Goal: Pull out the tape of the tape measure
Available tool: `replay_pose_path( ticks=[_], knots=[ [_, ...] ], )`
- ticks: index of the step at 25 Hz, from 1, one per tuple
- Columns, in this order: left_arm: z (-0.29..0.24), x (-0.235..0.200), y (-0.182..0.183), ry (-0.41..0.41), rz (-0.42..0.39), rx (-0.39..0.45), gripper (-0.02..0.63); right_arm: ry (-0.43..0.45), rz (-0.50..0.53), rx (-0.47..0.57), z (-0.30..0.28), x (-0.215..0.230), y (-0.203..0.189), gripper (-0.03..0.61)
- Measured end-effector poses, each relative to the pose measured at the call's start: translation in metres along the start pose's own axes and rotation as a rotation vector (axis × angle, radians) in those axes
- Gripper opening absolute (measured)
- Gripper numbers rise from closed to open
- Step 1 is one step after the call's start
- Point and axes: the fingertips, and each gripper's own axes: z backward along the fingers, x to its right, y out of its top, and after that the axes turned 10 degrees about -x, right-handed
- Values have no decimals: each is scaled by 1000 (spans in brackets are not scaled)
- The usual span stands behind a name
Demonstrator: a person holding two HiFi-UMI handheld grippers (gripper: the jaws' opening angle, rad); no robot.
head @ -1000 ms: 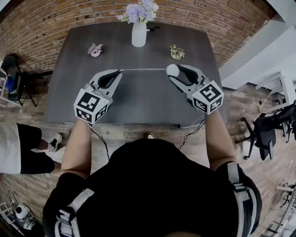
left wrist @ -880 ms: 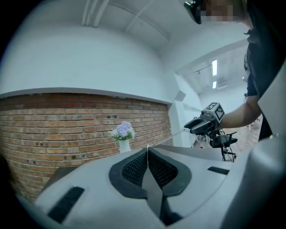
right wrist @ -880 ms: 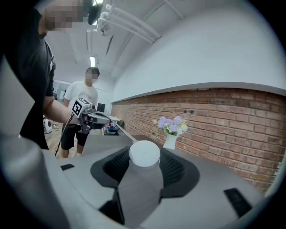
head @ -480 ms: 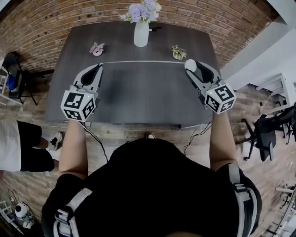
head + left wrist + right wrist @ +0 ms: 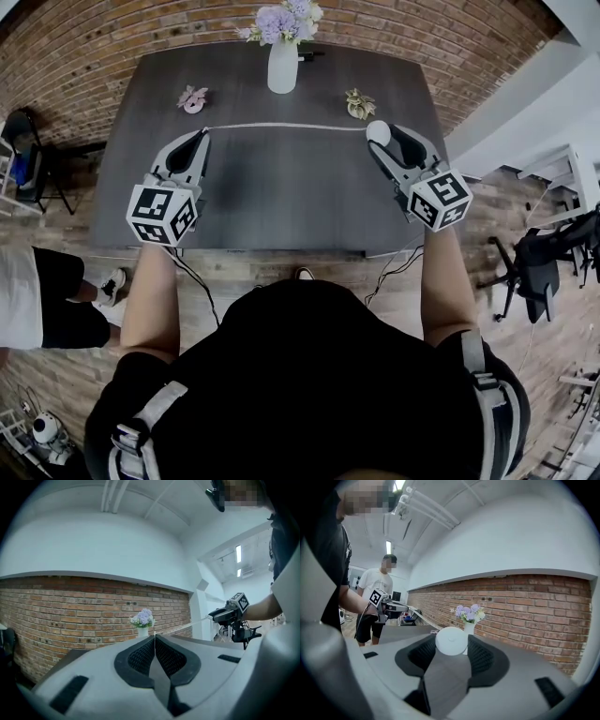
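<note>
Tape (image 5: pixel 281 126) longer; flowers (image 5: pixel 279 21) in vase (image 5: pixel 282 67)

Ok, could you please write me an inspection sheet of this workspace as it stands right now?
Surface: dark table.
Job's things: white round tape measure case; tape stretched straight between the two claws.
Clutter: vase of flowers, pink ornament and small plant ornament, all along the far edge.
Grippers: left claw shut on the tape's end; right claw shut on the tape measure case.
Cables: left lead and right lead hang from the grippers toward the person.
Surroundings: brick wall, wooden floor, office chair, a bystander at the left.
</note>
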Motion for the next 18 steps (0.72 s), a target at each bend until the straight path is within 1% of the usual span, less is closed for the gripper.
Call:
replay_pose_path(
  ticks=[6,10,12,18],
  knots=[
    [-2,0,-3,8,4,-5,12,6,-13,2,-5,0,-2,210],
    [-9,0,-14,16,15,-34,12,4,-30,-13,-11,2,-10,210],
    [-14,-1,-29,21,28,-70,12,1,-51,-36,-17,3,-21,210],
    [-34,4,-89,34,51,-195,12,11,-119,-137,-48,-4,-72,210]
  ],
)
